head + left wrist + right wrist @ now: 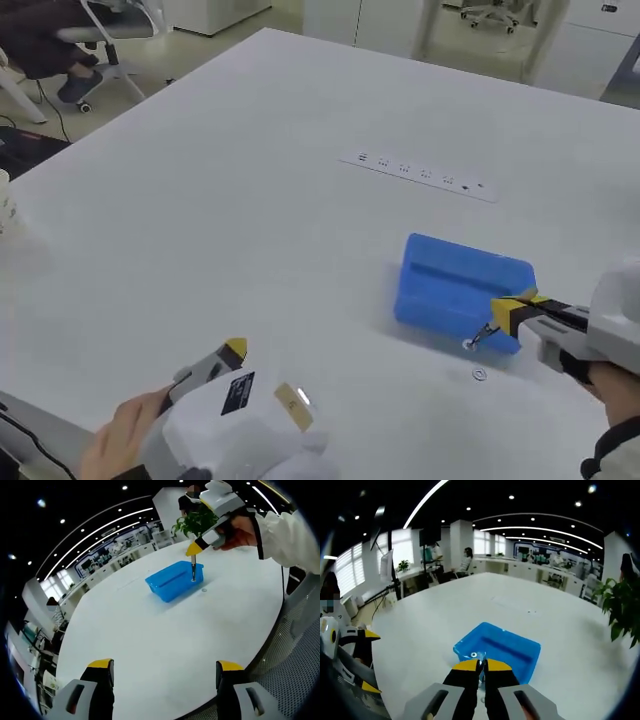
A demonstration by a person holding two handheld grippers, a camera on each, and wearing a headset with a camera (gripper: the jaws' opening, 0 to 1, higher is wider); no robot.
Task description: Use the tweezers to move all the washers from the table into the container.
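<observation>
The right gripper (481,666) has its jaws together, clamped on the tweezers (482,659), which stick out straight ahead of the jaw tips and point down at the near wall of the blue container (497,652). There is one container, open at the top, and it lies directly beyond these jaws.

Just left of the tweezers' tips sits one washer (473,655). In the right gripper view it shows against the blue; I cannot tell whether it rests inside or at the wall's foot. A second washer (480,375) lies on the bare desk (250,200), on the person's side of the container and under the right jaws, apart from the tweezers. That makes two washers that I can count.

The left gripper (165,665) has its jaws wide apart and holds nothing. It hovers low near the desk's near edge. Far ahead of these jaws, across open white desk, are the container and the other gripper.

The desk is broad and bare between the left jaws and the container, and also left of the right jaws. One socket strip (420,175) is set flat in the top, beyond the container from both jaws. The desk's far edge runs well past that.
</observation>
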